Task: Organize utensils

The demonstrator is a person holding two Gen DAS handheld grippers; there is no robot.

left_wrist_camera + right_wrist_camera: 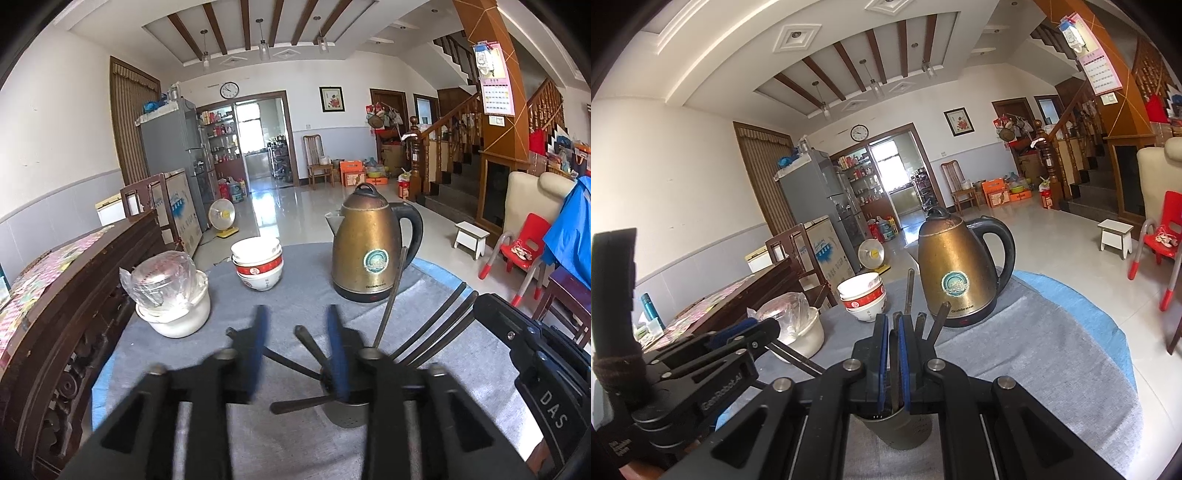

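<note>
A round table is covered by a grey, felt-like cloth with a blue edge showing at its rim. Low in the centre of the left view stands a small grey metal holder, cylindrical, its wall pierced with tiny holes. Dark, slim chopsticks fan out of it toward the upper right, with other dark handles leaning left.

The left gripper hangs over the holder with its blue-padded jaws spread wide and nothing between them; its right pad sits in front of the holder's mouth. At the right edge of that view the black frame of the right gripper shows.

In the right view, low centre, the right gripper's blue pads are pinched on a thin dark stick standing upright in the holder; more stick ends rise just to its right.

Behind, upper centre, stands a tarnished brass-coloured kettle with a black looped handle and base. To its left is a stack of white bowls with red bands, and further left a white pot topped by a clear glass lid wrapped in crinkled plastic. A carved dark wooden bench fills the left edge.
</note>
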